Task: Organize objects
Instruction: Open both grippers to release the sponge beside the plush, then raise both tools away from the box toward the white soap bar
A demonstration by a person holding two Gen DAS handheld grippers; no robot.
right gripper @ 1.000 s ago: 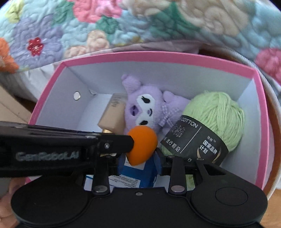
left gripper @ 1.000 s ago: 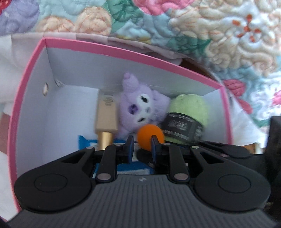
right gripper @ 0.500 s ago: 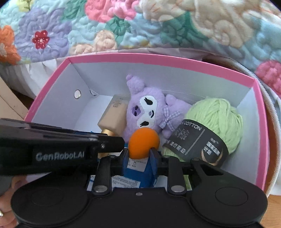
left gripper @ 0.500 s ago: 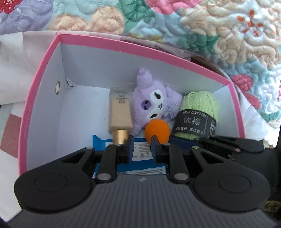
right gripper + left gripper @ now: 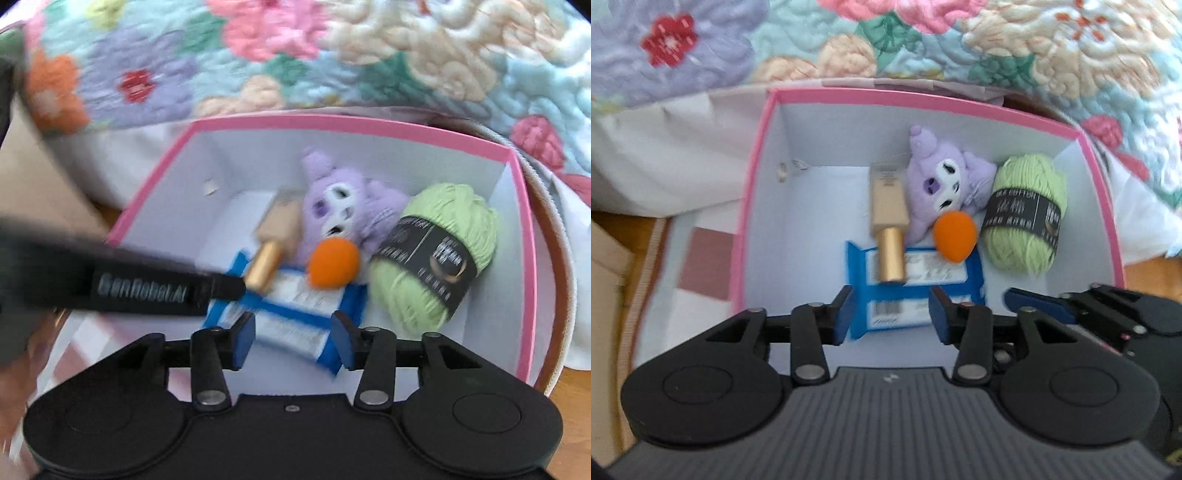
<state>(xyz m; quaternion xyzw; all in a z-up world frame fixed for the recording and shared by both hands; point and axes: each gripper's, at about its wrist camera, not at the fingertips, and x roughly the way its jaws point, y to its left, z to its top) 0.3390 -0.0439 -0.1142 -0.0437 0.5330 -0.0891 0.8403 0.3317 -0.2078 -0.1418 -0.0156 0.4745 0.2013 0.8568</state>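
Both my claws have pulled back and up from the pink box [image 5: 753, 177]; jaws just opened, left claw [image 5: 892, 314] and right claw [image 5: 291, 341] both spread, nothing between them. Orange sponge [image 5: 955, 236] lies released in the box, on the blue packet [image 5: 916, 295], touching the purple plush [image 5: 942, 184].

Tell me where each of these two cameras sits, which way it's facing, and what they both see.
Left wrist view: sits on the left tongs, looking steeply down into the pink box; own open blue-tipped fingers show, with the right tongs' fingers at the right edge.
Right wrist view: sits on the right tongs, angled down into the same box; own open fingers show, the left tongs' arm crossing from the left.
Shared: purple plush, green yarn, orange sponge, gold tube, blue packet, floral quilt.
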